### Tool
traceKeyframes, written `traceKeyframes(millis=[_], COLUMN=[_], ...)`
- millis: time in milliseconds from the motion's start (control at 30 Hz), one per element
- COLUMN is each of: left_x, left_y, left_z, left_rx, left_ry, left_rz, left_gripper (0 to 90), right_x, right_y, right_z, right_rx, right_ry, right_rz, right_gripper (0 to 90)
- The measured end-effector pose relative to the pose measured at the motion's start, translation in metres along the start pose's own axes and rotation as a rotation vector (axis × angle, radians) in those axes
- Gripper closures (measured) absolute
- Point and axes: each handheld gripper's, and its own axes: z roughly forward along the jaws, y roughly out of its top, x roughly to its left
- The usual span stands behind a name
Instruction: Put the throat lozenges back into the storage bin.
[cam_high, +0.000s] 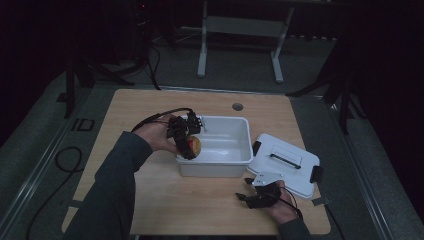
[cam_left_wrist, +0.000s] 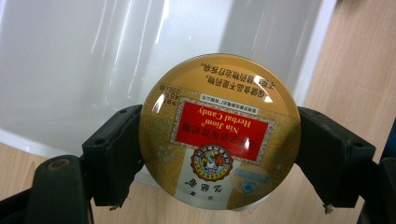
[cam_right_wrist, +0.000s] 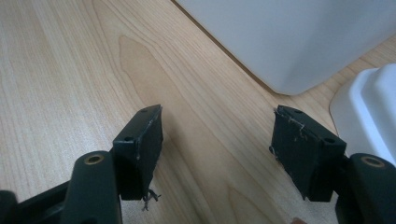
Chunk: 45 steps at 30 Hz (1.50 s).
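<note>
Tongs, L (cam_left_wrist: 219, 154): clamp candy tin (cam_left_wrist: 219, 135) over white bin (cam_left_wrist: 70, 70); R (cam_right_wrist: 217, 149) open.

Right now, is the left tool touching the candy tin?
Touching. The left gripper view shows the left tool with both jaws pressed against the round candy tin, one on each side.

I see a pale wooden table (cam_high: 150, 200) with a round cable hole (cam_high: 237, 106) near its far edge, standing on grey floor (cam_high: 235, 75). Beyond it a white metal frame (cam_high: 240, 30) rests on two legs. The room is dim, its edges lost in darkness, with loose black cables (cam_high: 65, 160) on my left
</note>
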Motion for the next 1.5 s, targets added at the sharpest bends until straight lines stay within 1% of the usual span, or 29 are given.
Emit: traceKeyframes(millis=[267, 467, 500, 600, 667, 700, 767, 867, 933, 967, 1000, 1033, 1100, 1167, 1200, 1233, 1267, 1300, 1333, 1367, 1400, 1433, 1467, 1500], left_x=[0.003, 0.005, 0.005, 0.005, 0.006, 0.007, 0.007, 0.008, 0.008, 0.008, 0.009, 0.010, 0.010, 0.010, 0.011, 0.012, 0.011, 0.011, 0.010, 0.010, 0.010, 0.009, 0.009, 0.008], left_y=[0.001, 0.002, 0.002, 0.003, 0.003, 0.003, 0.004, 0.005, 0.005, 0.006, 0.006, 0.006, 0.006, 0.004, 0.002, 0.001, -0.001, -0.001, -0.003, -0.003, -0.008, -0.009, -0.011, -0.013], left_z=[0.003, 0.004, 0.004, 0.005, 0.005, 0.006, 0.006, 0.008, 0.008, 0.008, 0.008, 0.008, 0.007, 0.002, 0.000, -0.002, -0.006, -0.006, -0.007, -0.007, -0.013, -0.014, -0.016, -0.018], left_rx=[0.007, 0.006, 0.006, 0.011, 0.008, 0.005, 0.008, 0.026, 0.023, 0.016, 0.011, 0.007, -0.001, -0.044, -0.056, -0.067, -0.086, -0.086, -0.094, -0.094, -0.119, -0.124, -0.133, -0.148], left_ry=[0.005, -0.007, -0.006, -0.006, -0.006, -0.005, -0.009, -0.017, -0.017, -0.033, -0.040, -0.039, -0.032, -0.009, 0.007, 0.008, 0.038, 0.038, 0.060, 0.060, 0.088, 0.101, 0.109, 0.110], left_rz=[-0.013, -0.025, -0.031, -0.033, -0.033, -0.040, -0.041, -0.050, -0.051, -0.062, -0.076, -0.078, -0.077, -0.079, -0.079, -0.072, -0.062, -0.062, -0.063, -0.063, -0.060, -0.061, -0.065, -0.069], left_gripper=[20.6, 20.5, 20.5, 20.5, 20.5, 20.5, 20.4, 20.5, 20.4, 20.0, 17.4, 15.2, 15.2, 16.9, 19.7, 20.7, 23.0, 26.9, 26.9, 30.3, 34.2, 38.1, 39.6, 43.7], right_x=[0.000, 0.000, 0.000, 0.000, 0.000, 0.000, 0.000, 0.000, 0.000, 0.000, 0.000, 0.000, 0.000, 0.000, 0.000, 0.000, 0.000, 0.000, 0.000, 0.000, 0.000, 0.000, 0.000, 0.000], right_y=[0.000, 0.000, 0.000, 0.000, 0.000, 0.000, 0.000, 0.000, 0.000, 0.000, 0.000, 0.000, 0.000, 0.000, 0.000, 0.000, 0.000, 0.000, 0.000, 0.000, 0.000, 0.000, 0.000, 0.000], right_z=[0.000, 0.000, 0.000, 0.000, 0.000, 0.000, 0.000, 0.000, 0.000, 0.000, 0.000, 0.000, 0.000, 0.000, 0.000, 0.000, 0.000, 0.000, 0.000, 0.000, 0.000, 0.000, 0.000, 0.000], right_rx=[0.000, 0.000, 0.000, 0.000, 0.000, 0.000, 0.000, 0.000, 0.000, 0.000, 0.000, 0.000, 0.000, 0.000, 0.000, 0.000, 0.000, 0.000, 0.000, 0.000, 0.000, 0.000, 0.000, 0.000], right_ry=[0.000, 0.001, 0.000, 0.001, 0.001, 0.001, 0.001, 0.001, 0.001, 0.001, 0.001, 0.001, 0.001, 0.003, 0.003, 0.003, 0.003, 0.003, 0.003, 0.003, 0.004, 0.004, 0.003, 0.003], right_rz=[0.000, 0.000, -0.001, 0.000, -0.001, -0.001, -0.001, -0.001, -0.001, -0.001, -0.001, -0.001, -0.002, -0.003, -0.004, -0.004, -0.004, -0.004, -0.004, -0.004, -0.004, -0.004, -0.004, -0.004], right_gripper=[33.4, 33.3, 33.3, 33.3, 33.3, 33.3, 33.2, 33.2, 33.2, 33.2, 33.2, 33.2, 33.2, 33.1, 33.1, 33.1, 33.1, 33.1, 33.0, 33.0, 33.0, 33.0, 33.0, 33.1])
